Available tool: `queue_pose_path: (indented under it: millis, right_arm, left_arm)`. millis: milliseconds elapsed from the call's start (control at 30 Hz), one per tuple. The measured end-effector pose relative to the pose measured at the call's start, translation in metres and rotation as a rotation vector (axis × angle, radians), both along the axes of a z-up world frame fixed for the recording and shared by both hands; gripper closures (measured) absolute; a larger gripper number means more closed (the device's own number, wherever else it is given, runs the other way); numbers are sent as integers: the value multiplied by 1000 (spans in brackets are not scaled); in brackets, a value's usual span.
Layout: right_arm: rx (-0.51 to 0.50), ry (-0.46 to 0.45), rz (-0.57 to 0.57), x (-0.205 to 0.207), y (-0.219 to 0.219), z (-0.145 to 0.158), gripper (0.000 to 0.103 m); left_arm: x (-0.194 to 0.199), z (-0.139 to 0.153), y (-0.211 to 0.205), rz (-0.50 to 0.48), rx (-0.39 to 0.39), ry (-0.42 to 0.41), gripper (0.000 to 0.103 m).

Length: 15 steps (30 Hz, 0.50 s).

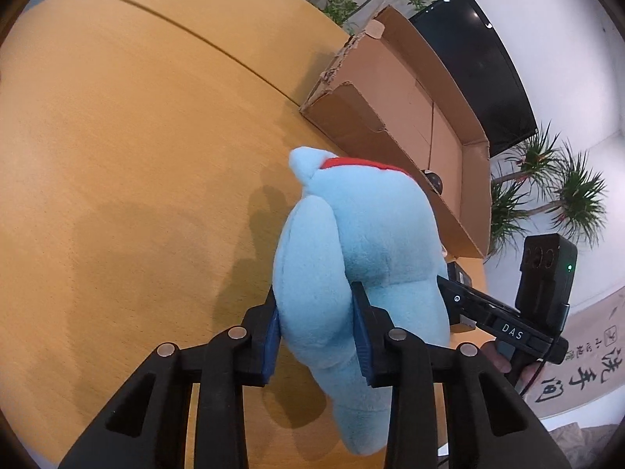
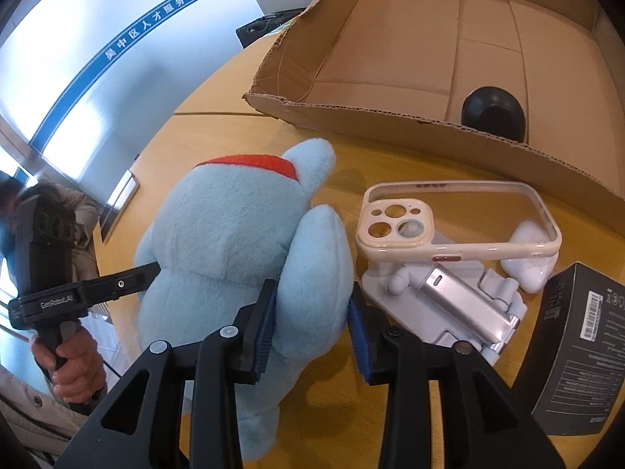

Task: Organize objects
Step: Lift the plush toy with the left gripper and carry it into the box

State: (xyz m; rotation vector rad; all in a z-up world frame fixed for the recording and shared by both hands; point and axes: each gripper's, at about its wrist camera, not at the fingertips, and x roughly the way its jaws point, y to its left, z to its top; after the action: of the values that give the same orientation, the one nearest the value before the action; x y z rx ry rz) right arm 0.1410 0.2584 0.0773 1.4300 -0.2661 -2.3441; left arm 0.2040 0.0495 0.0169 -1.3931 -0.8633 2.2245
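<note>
A light blue plush toy [image 1: 363,230] with a red collar is held over the wooden table [image 1: 136,156], in front of an open cardboard box [image 1: 410,105]. My left gripper [image 1: 317,336] is shut on one of its limbs. My right gripper [image 2: 310,332] is shut on the limb on its other side; the plush toy fills the middle of the right wrist view [image 2: 230,242]. Each gripper shows in the other's view, beside the toy. A black round object [image 2: 494,113] lies inside the box [image 2: 429,39].
On the table right of the toy lie a cream phone case [image 2: 457,219], a white stand with a silver part [image 2: 449,305], a white earbud case [image 2: 531,258] and a black carton [image 2: 582,348]. Plants [image 1: 547,191] and a dark screen [image 1: 476,62] stand beyond the table.
</note>
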Motion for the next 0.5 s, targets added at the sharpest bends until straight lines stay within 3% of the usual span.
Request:
queue_pose_path:
  millis: [133, 267, 500]
  right_arm:
    - [-28, -11, -7, 0, 3, -3, 69]
    - [-7, -9, -17, 1, -2, -2, 73]
    - [97, -19, -75, 6, -11, 2, 78]
  left_arm:
    - [0, -1, 0, -7, 2, 4, 72]
    - [2, 3, 5, -12, -47, 30, 72]
    - [10, 25, 18, -46, -109, 111, 74]
